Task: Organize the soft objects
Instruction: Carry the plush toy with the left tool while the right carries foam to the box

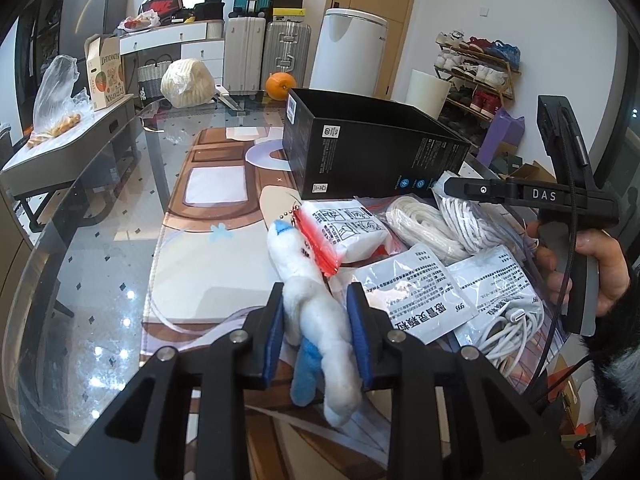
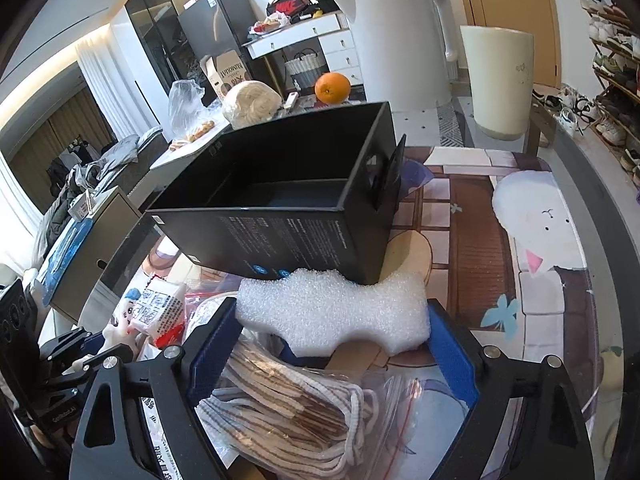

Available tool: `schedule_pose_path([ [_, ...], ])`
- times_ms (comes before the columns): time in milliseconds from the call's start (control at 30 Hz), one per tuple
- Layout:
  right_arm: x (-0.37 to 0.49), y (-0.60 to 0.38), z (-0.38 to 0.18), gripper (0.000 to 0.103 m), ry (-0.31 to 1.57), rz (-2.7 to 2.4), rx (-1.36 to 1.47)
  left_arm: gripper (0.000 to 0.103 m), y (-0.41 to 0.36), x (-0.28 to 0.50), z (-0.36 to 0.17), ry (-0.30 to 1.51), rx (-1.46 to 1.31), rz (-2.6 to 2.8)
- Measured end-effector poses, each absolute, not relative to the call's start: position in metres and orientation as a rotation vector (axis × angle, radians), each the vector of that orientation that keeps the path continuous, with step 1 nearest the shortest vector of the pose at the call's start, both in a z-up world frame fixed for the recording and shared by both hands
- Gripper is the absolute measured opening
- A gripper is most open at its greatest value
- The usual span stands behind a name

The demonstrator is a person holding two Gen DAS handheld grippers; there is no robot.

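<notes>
My left gripper (image 1: 318, 336) is shut on a white and blue plush toy (image 1: 316, 312), held just above the table mat. My right gripper (image 2: 334, 330) is shut on a white foam piece (image 2: 332, 312), close in front of the open black box (image 2: 280, 200). The box inside looks empty. The right gripper also shows in the left wrist view (image 1: 448, 186), over bagged rope coils (image 1: 440, 224). A striped rope bundle in a plastic bag (image 2: 292, 412) lies under the right gripper.
White sachets (image 1: 416, 292), a white cable (image 1: 508, 324) and a red-sealed packet (image 1: 344, 228) lie beside the plush toy. An orange (image 2: 332, 87), a bagged yarn ball (image 2: 250, 103) and a white cup (image 2: 500, 80) stand behind the box. The glass table edge (image 1: 60, 240) curves at left.
</notes>
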State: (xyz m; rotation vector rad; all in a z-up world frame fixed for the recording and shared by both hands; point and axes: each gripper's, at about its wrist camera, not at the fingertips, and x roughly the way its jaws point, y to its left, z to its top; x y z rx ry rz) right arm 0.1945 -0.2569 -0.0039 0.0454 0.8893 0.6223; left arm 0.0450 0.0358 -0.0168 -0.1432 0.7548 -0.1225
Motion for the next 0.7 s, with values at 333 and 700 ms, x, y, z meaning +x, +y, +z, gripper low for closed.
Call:
schedule_pose_path([
  [333, 0.172, -0.269, 0.015, 0.09, 0.815, 0.646, 0.056, 0.027, 0.042, 0.027, -0.008, 0.717, -0.152, -0.112],
  [700, 0.141, -0.275, 0.044, 0.09, 0.727, 0.691, 0.069, 0.027, 0.049, 0.011, 0.019, 0.605, -0.167, -0.106],
])
